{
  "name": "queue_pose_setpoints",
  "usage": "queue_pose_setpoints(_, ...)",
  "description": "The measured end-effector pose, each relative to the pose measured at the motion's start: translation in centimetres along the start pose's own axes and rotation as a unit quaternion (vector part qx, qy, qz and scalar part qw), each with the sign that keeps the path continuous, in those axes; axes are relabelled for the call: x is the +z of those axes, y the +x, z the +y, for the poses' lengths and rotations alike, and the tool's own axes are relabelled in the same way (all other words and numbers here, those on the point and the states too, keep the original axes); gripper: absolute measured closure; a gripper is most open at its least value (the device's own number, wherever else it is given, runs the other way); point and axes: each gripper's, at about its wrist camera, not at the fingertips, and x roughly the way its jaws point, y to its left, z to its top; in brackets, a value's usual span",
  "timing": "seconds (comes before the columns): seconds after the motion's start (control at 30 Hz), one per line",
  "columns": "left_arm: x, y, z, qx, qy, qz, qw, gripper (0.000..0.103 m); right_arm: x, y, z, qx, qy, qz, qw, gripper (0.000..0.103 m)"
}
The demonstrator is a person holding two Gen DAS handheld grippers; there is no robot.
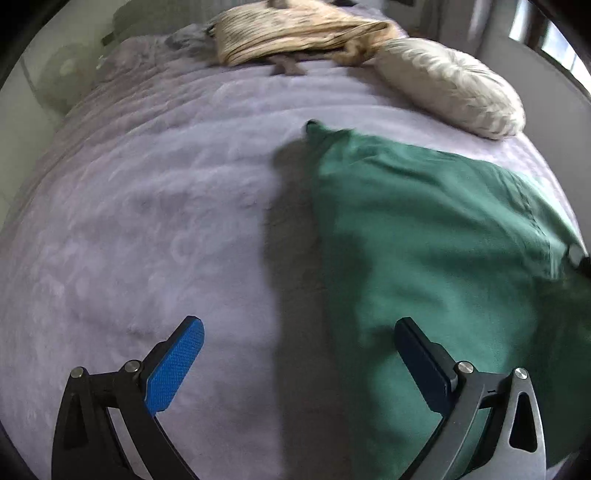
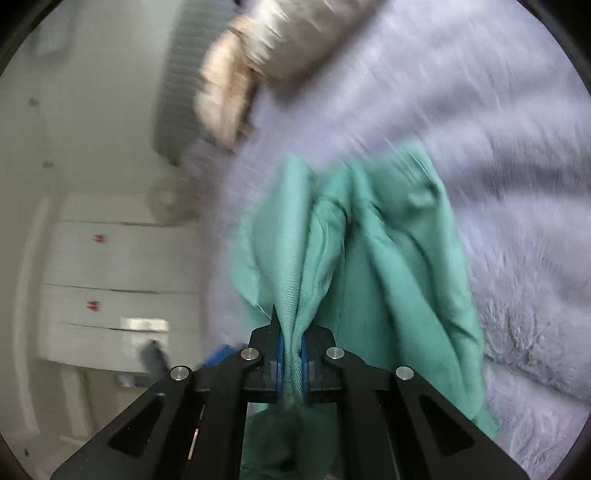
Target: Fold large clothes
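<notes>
A large green garment point(image 1: 424, 229) lies spread on the right half of a lilac bedspread point(image 1: 147, 221). My left gripper point(image 1: 299, 325) hangs above the bed, open, with its blue pads point(image 1: 173, 369) far apart and nothing between them; its right finger is over the garment's near edge. In the right wrist view the same green garment point(image 2: 388, 258) is bunched into folds. My right gripper point(image 2: 291, 332) is shut on a gathered fold of it, which runs up from between the blue pads and drapes away over the bedspread point(image 2: 498, 147).
A cream pillow point(image 1: 450, 88) and a striped beige blanket point(image 1: 295, 33) lie at the bed's far end. Beside the bed stands a white chest of drawers point(image 2: 110, 277), with a pale wall point(image 2: 92, 92) behind it. A window point(image 1: 554, 40) shows at the far right.
</notes>
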Motion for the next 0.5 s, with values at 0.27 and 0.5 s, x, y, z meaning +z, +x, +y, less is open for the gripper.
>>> queue_pose_setpoints(0.27, 0.0, 1.5, -3.8, -0.01, 0.023, 0.014, 0.9996, 0.0, -0.4, -2.6, -6.0, -0.105, 0.064, 0.012, 0.992, 0.092)
queue_pose_setpoints(0.5, -1.7, -1.6, -2.6, -0.008, 0.05, 0.008, 0.9987, 0.0, -2.6, -6.2, 0.8, -0.13, -0.045, 0.019, 0.99, 0.053)
